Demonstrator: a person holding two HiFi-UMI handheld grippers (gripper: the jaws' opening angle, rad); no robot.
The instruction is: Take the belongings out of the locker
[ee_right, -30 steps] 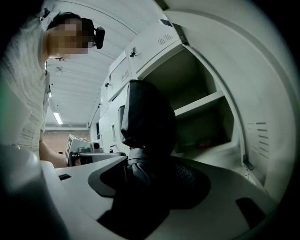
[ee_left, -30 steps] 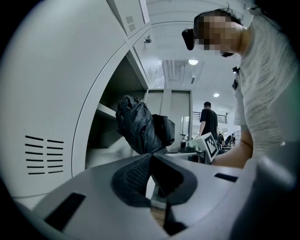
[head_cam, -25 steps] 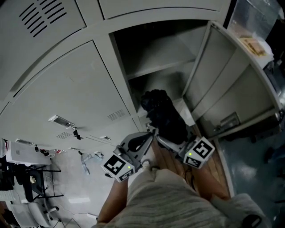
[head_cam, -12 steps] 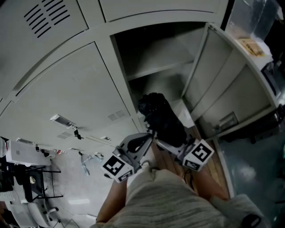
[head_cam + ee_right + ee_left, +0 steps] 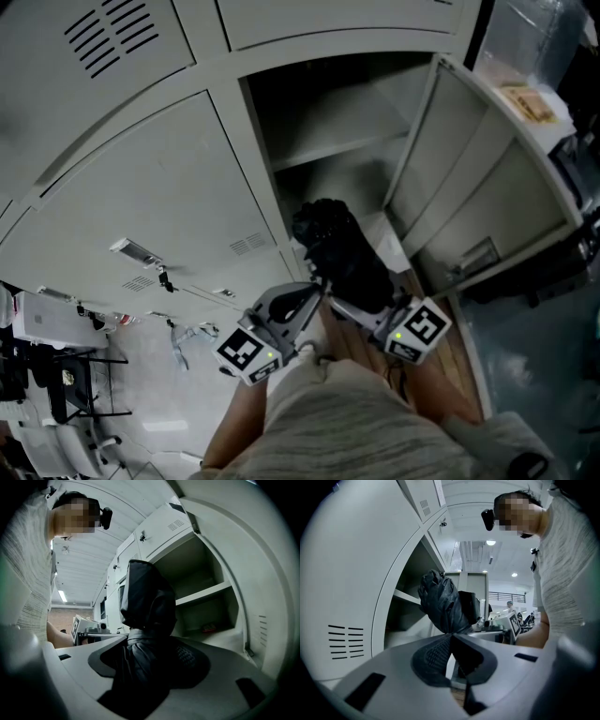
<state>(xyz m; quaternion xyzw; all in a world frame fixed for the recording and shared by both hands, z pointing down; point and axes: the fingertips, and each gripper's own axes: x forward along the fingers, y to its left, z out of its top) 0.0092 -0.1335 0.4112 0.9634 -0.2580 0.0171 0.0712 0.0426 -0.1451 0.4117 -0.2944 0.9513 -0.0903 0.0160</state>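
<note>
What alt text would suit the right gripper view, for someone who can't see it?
The right gripper clamps a black fabric bundle that rises between its jaws. Behind stands an open grey locker with a shelf; the person leans in at left.

Locker (image 5: 159, 197): smooth matt grey painted metal; black bag (image 5: 342, 248): creased, slightly glossy, probably synthetic cloth.

No text readable: yellowish label (image 5: 527, 101) on the open locker door (image 5: 487, 187) is blurred, cube markers (image 5: 246, 353) are only patterns.
</note>
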